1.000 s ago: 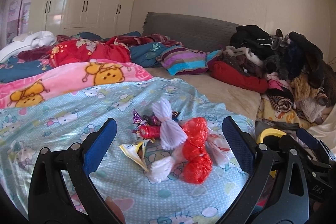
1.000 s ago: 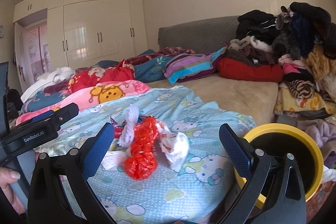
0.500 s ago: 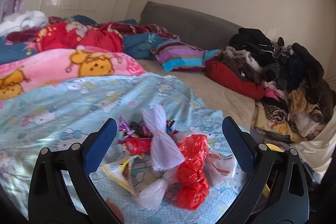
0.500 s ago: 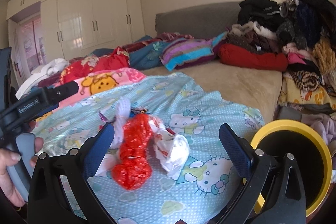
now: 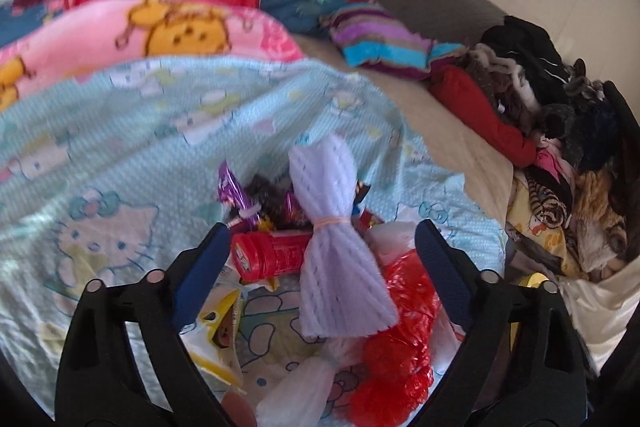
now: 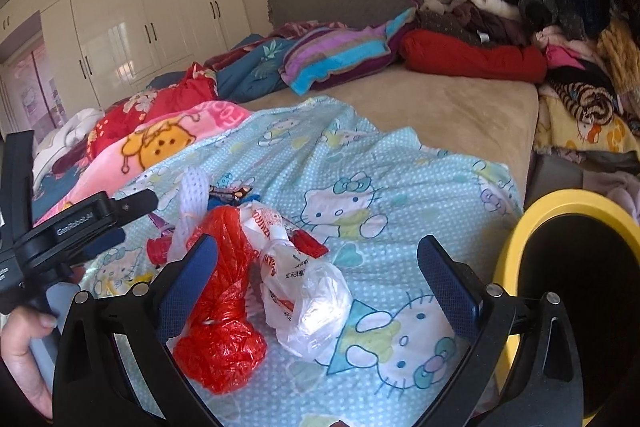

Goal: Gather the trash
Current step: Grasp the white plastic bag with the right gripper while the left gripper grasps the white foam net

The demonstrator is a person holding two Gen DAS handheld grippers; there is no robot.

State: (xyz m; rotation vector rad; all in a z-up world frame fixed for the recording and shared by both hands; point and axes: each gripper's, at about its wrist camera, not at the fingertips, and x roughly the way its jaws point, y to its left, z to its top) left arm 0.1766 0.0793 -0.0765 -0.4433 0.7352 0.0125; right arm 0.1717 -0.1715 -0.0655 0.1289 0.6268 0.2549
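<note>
A heap of trash lies on a pale blue cat-print sheet (image 6: 360, 155): a lilac foam bundle (image 5: 336, 239) tied with a band, a red bottle (image 5: 272, 255), purple wrappers (image 5: 236, 195), a yellow wrapper (image 5: 216, 327), a red plastic bag (image 6: 224, 307) and a white plastic bag (image 6: 308, 299). My left gripper (image 5: 322, 227) hangs just over the heap. Its jaws are closing with the lilac bundle and the bottle between them, and the pads touch nothing. My right gripper (image 6: 317, 239) stands open over the red and white bags. A yellow-rimmed bin (image 6: 516, 247) stands at the bed's right edge.
A hand (image 6: 24, 347) holds the left tool at the far left. A heap of clothes (image 6: 560, 7) fills the right side of the bed. A pink blanket (image 5: 160, 27), a striped pillow (image 6: 340, 55) and bare beige mattress (image 6: 460, 107) lie beyond the sheet.
Both grippers have come down and closer to the trash heap. The left one has tilted downward and rolled, and its fingers stand a little narrower than before.
</note>
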